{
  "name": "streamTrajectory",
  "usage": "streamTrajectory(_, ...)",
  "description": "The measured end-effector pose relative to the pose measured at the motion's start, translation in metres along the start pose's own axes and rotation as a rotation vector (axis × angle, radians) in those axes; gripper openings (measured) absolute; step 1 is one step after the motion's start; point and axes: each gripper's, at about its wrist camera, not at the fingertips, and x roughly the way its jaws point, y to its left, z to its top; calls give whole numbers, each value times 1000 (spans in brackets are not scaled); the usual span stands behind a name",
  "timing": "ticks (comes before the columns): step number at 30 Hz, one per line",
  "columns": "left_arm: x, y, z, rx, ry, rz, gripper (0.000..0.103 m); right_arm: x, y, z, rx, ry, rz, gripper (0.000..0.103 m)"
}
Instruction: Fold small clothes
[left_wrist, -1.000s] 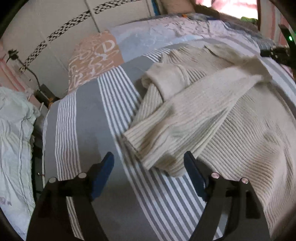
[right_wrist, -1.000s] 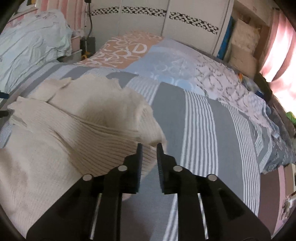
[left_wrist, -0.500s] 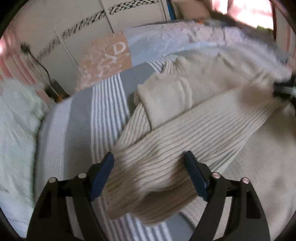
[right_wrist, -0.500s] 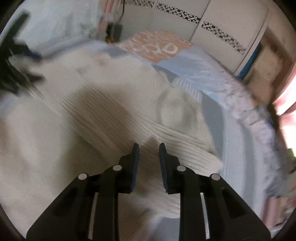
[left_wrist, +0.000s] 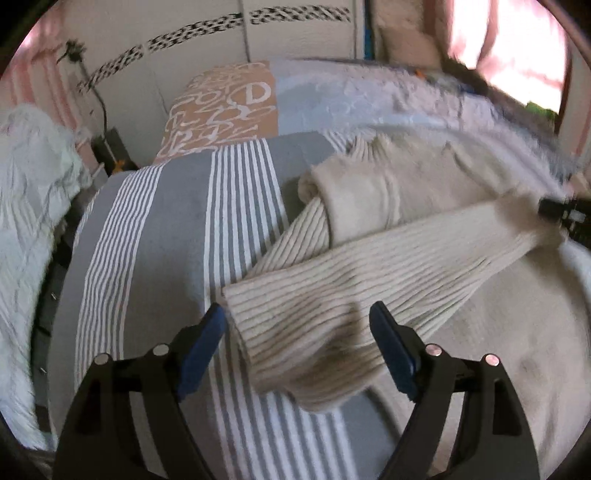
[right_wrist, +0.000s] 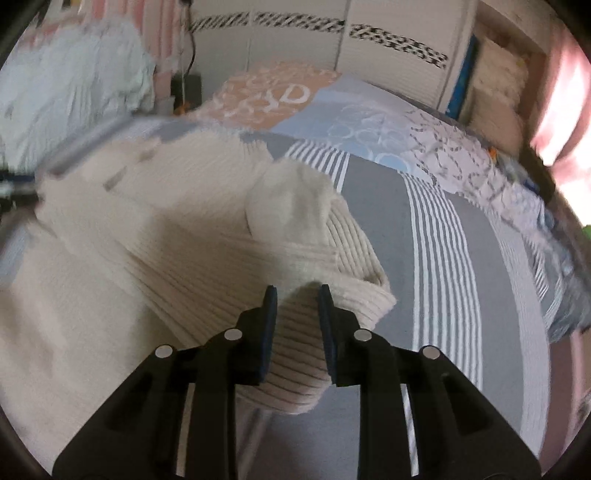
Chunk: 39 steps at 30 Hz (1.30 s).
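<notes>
A cream ribbed sweater (left_wrist: 424, 266) lies spread on the striped bed cover (left_wrist: 166, 240). One sleeve (left_wrist: 314, 325) runs across it, and its cuff end sits between the wide-apart blue pads of my left gripper (left_wrist: 295, 339), which is open and not pinching it. In the right wrist view the other sleeve's cuff (right_wrist: 351, 295) is folded over the sweater body (right_wrist: 92, 288). My right gripper (right_wrist: 297, 317) has its fingers close together with cream knit between them. The right gripper (left_wrist: 565, 214) also shows at the far right of the left wrist view.
Grey-and-white striped cover (right_wrist: 443, 258) stretches to the right of the sweater. An orange lettered pillow (left_wrist: 221, 107) and a pale blue one (right_wrist: 369, 122) lie at the bed's head. A heap of light bedding (left_wrist: 29, 206) sits at the left, white cupboards (right_wrist: 295, 55) behind.
My left gripper has moved forward so the sleeve cuff now lies between its open fingers. My right gripper swung over the sweater, and the sleeve cuff is now folded over under it.
</notes>
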Motion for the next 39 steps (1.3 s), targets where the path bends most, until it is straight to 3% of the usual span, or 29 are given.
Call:
streamTrajectory(2,-7,-1,4,-50,-10,-22,86,-4,-1,4,71,-14,35,34)
streamTrajectory(5,-5,-14,10,-77,2,-39,86,1,7,12,136,-9,66,35)
streamTrajectory(8,7,-29,16,-68,21,-32,86,11,24,16,115,26,62,35)
streamTrajectory(13,39,-29,14,-53,88,31,87,31,18,9,81,66,15,27)
streamTrajectory(16,34,-24,5,-13,78,47,87,28,6,6,85,65,-16,14)
streamTrajectory(18,29,-22,-1,21,73,79,87,23,1,4,91,69,-14,14)
streamTrajectory(21,15,-15,-6,15,62,70,86,1,2,1,113,22,54,23)
streamTrajectory(24,-13,-21,-11,40,16,65,90,-35,6,-2,159,-73,157,50)
streamTrajectory(26,-28,-29,-14,72,-7,74,93,-61,13,-7,175,-120,151,69)
streamTrajectory(29,-50,-42,-20,109,-34,81,97,-87,26,-18,171,-146,171,86)
streamTrajectory(33,-66,-53,-35,115,-36,52,98,-111,34,-43,208,-162,235,96)
streamTrajectory(39,-74,-70,-73,95,-1,31,98,-131,41,-90,281,-141,168,100)
